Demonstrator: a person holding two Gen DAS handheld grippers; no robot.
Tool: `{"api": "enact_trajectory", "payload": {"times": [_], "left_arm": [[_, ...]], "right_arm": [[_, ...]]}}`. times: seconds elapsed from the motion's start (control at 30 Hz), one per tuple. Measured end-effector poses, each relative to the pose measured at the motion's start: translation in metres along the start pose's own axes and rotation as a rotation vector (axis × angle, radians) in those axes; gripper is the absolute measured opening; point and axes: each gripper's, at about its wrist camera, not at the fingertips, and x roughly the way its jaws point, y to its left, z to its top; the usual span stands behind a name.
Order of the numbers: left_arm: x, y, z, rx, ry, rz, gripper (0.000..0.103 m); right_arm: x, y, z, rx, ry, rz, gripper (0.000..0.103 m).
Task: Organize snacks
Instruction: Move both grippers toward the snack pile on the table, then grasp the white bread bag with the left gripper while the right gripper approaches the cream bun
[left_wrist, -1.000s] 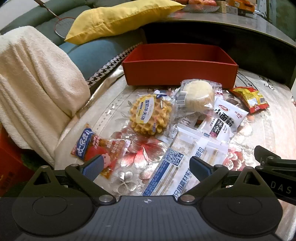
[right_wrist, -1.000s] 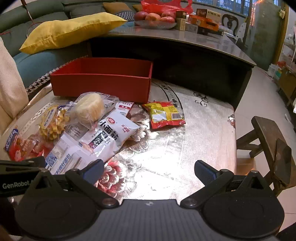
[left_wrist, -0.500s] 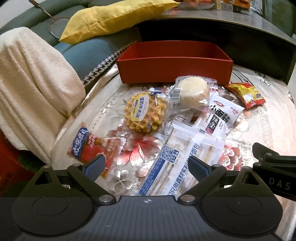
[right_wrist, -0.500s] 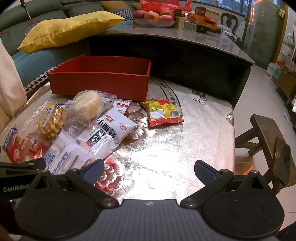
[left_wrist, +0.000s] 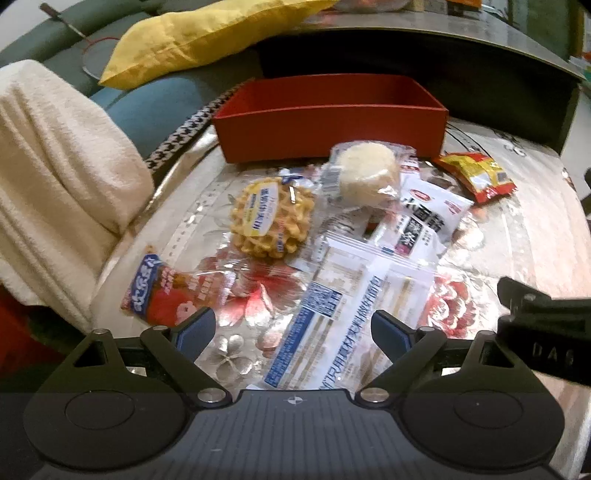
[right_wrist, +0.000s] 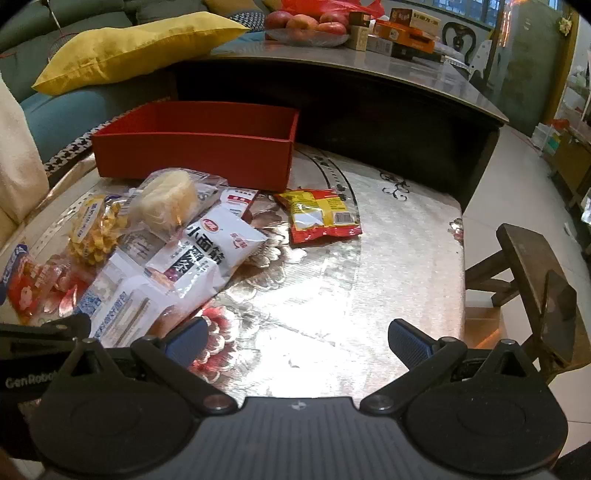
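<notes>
An empty red box stands at the back of the shiny flowered table. In front of it lie a waffle packet, a round pale cake packet, a white packet with black characters, a red-yellow packet, a long white-and-blue bread packet and a red-and-blue packet. My left gripper hovers over the bread packet's near end, its jaws closing but wide apart, pads touching nothing. My right gripper stands open over bare table, right of the pile.
A cream towel hangs at the left beside a yellow cushion on the sofa. A dark table with apples and boxes rises behind. A wooden stool stands past the table's right edge.
The left gripper's jaws have narrowed a little and its view has tipped slightly, so the snacks sit a bit lower and further left. The right gripper has kept still.
</notes>
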Motion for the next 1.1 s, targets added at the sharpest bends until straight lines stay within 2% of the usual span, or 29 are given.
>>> {"api": "enact_trajectory", "payload": {"times": [0.17,0.33,0.43,0.6,0.67,0.77,0.8,0.83,0.87,0.93,1.1], "left_arm": [[0.005,-0.008,-0.003,0.044,0.014,-0.038,0.098],[0.020,-0.020,-0.006,0.122,0.071,-0.027,0.099],[0.029,-0.022,-0.006,0.126,0.114,-0.035,0.099],[0.045,-0.022,-0.006,0.107,0.200,-0.118,0.098],[0.049,-0.025,-0.007,0.118,0.228,-0.105,0.098],[0.043,-0.030,-0.007,0.166,0.205,-0.082,0.087],[0.041,-0.031,-0.007,0.179,0.187,-0.078,0.080],[0.038,-0.030,-0.007,0.177,0.182,-0.101,0.069],[0.036,-0.030,-0.006,0.172,0.173,-0.114,0.067],[0.029,-0.027,-0.006,0.172,0.156,-0.129,0.056],[0.022,-0.016,-0.005,0.129,0.156,-0.177,0.053]], "right_arm": [[-0.002,-0.011,0.003,0.036,0.000,0.005,0.100],[-0.001,-0.020,0.005,0.057,0.004,0.004,0.100],[-0.001,-0.029,0.004,0.087,0.010,0.011,0.100],[0.001,-0.038,0.004,0.116,0.027,0.017,0.100],[0.002,-0.038,0.004,0.116,0.031,0.021,0.100],[0.002,-0.037,0.004,0.108,0.035,0.033,0.099],[0.002,-0.036,0.004,0.104,0.038,0.038,0.099],[0.003,-0.035,0.004,0.099,0.040,0.042,0.099],[0.003,-0.034,0.004,0.096,0.041,0.044,0.099],[0.003,-0.033,0.004,0.091,0.045,0.053,0.099],[0.010,-0.027,0.010,0.086,0.071,0.094,0.093]]}}
